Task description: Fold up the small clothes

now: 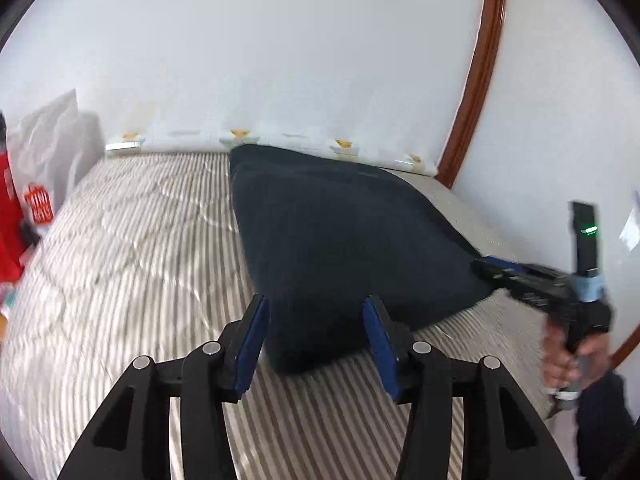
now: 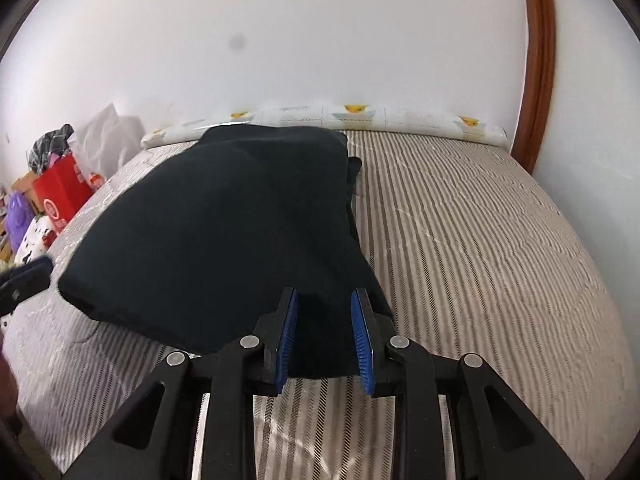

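In the left wrist view the left tongs [image 1: 316,320] stand at the lower middle of the frame with their blue pads [image 1: 252,344] spread apart; the near corner of a dark navy garment [image 1: 340,240] lies in the gap between them, and the pads do not press on it, so these tongs are open. In the right wrist view the right tongs [image 2: 325,312] sit at the lower middle, their ribbed blue pads [image 2: 286,340] parted with the near edge of the dark navy garment [image 2: 224,232] between them; the cloth fills the gap, but I cannot tell whether the pads pinch it or only straddle it. Seen from the left wrist, the right tongs [image 1: 486,266] reach in from the right edge of the frame, their tips at the garment's right corner, held by a hand [image 1: 564,356] at the lower right. The garment lies folded and spread flat on a striped bed [image 1: 140,240], running from the tongs toward the wall at the top. A white patterned roll [image 2: 360,114] lies along the bed's far edge against the white wall [image 2: 320,40]. At the left edge stand a red bag [image 2: 60,192] and a white plastic bag [image 2: 104,140], with a brown wooden door frame [image 2: 540,60] at the upper right.
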Demonstrator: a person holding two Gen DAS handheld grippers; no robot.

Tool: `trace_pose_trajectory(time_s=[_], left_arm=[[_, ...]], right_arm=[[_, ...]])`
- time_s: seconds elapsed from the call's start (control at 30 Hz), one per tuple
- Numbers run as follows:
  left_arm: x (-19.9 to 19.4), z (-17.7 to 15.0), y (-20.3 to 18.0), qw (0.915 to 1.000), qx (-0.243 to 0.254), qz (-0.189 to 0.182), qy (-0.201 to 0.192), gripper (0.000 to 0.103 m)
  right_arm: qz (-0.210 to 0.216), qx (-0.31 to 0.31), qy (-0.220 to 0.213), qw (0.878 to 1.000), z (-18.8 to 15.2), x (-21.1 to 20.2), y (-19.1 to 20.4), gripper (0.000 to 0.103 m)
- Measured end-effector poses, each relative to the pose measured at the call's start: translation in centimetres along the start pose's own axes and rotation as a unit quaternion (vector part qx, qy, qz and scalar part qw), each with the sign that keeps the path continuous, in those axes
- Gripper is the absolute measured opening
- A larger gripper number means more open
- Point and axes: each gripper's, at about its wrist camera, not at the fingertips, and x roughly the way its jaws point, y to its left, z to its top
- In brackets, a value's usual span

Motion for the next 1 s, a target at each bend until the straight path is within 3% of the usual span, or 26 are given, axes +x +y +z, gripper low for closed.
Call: trace_pose_trajectory(time_s=[0.07, 0.13, 0.23, 0.3, 0.37, 0.43, 0.57, 0.73, 0.93, 1.0], left_arm=[[1.3, 0.7, 0.3, 0.9998, -0.002, 0.015, 0.012, 0.047], [2.8, 0.8, 0.9, 0.9992, -0.016, 0.02, 0.031, 0.047], [5.2, -0.5, 1.3, 0.9965, -0.036, 0.027, 0.071, 0.048], [5.5, -1.1, 0.9, 0.9963, -0.021, 0.036, 0.075, 0.049], [5.1, -1.0, 0.5, 0.9964, -0.009, 0.042, 0.073, 0.048], [4.9, -0.6, 0.6, 0.9963, -0.009, 0.039, 0.076, 0.048], [4.5, 0.3, 1.2, 0.9965, -0.016, 0.037, 0.074, 0.048], [4.3, 1.7, 1.8, 0.9972, -0.023, 0.031, 0.064, 0.048], [4.6, 4.1, 2.9, 0.9973, -0.037, 0.038, 0.051, 0.048], [5.0, 4.9, 3.4, 0.9969, -0.037, 0.044, 0.054, 0.048]], right_arm=[[-0.005, 0.0, -0.009, 1.0, 0.8, -0.4, -0.2, 0.03], [-0.006, 0.004, -0.017, 1.0, 1.8, -0.3, -0.5, 0.039], [0.005, 0.023, -0.013, 1.0, 2.9, 1.4, -0.9, 0.039], [0.017, 0.047, 0.0, 0.999, 3.5, 3.2, -1.4, 0.039], [0.033, 0.07, 0.011, 0.997, 3.8, 4.9, -1.9, 0.036], [0.038, 0.082, 0.029, 0.995, 4.1, 6.6, -2.1, 0.013], [0.049, 0.086, 0.002, 0.995, 4.0, 5.9, -3.0, 0.007], [0.035, 0.071, 0.032, 0.996, 3.9, 6.1, -2.8, 0.008], [0.02, 0.038, 0.02, 0.999, 7.3, 4.8, -1.7, 0.015], [0.029, 0.034, 0.033, 0.998, 9.0, 5.7, -1.2, 0.041]])
